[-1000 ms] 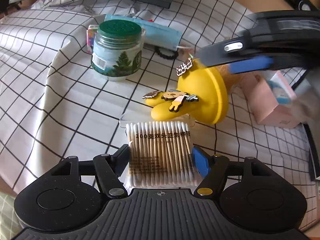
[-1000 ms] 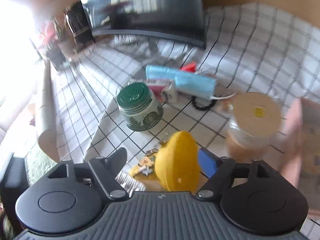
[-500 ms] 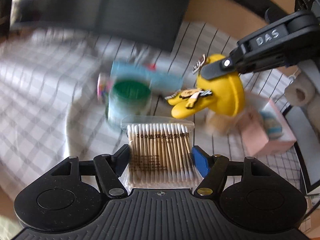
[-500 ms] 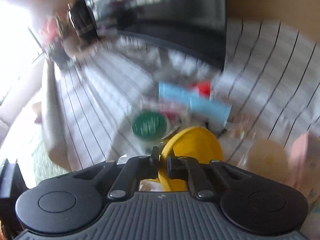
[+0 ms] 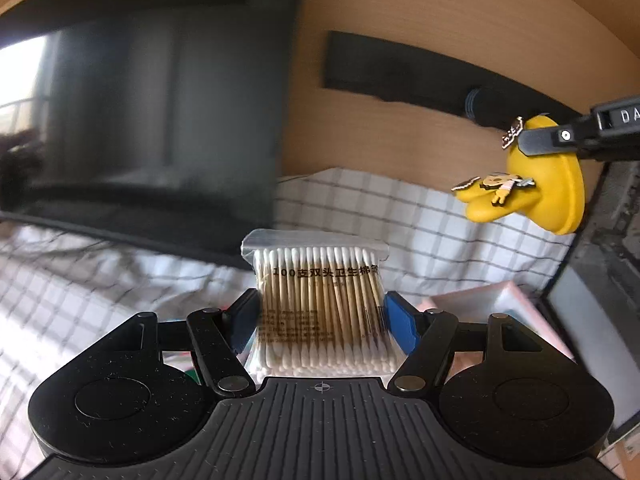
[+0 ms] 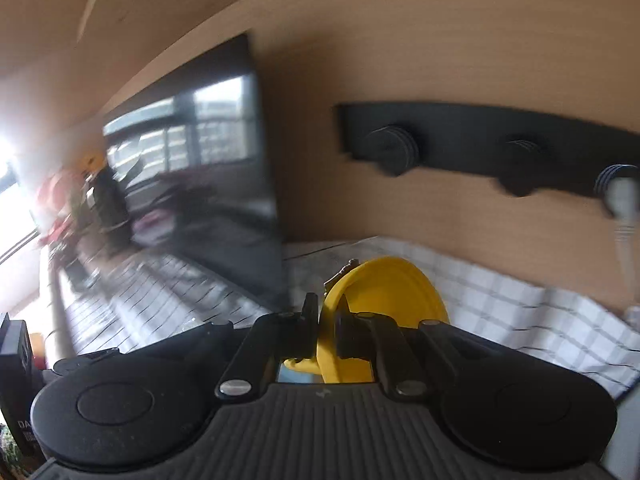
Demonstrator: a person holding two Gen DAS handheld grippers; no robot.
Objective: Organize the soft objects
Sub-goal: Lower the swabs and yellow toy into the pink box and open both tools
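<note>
Two tools hang above the checked-cloth bench (image 5: 420, 216): the left tool (image 5: 320, 320) grasps a swab pack (image 5: 320, 300) between its blue pads, the right tool (image 6: 326, 326) clenched on a yellow toy (image 6: 384, 292) beside a dark screen (image 5: 160, 120).

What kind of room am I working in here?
Probably a home living room or bedroom: a dark flat screen against a wood-panelled wall, a black peg rack, and a checked cloth spread below.
</note>
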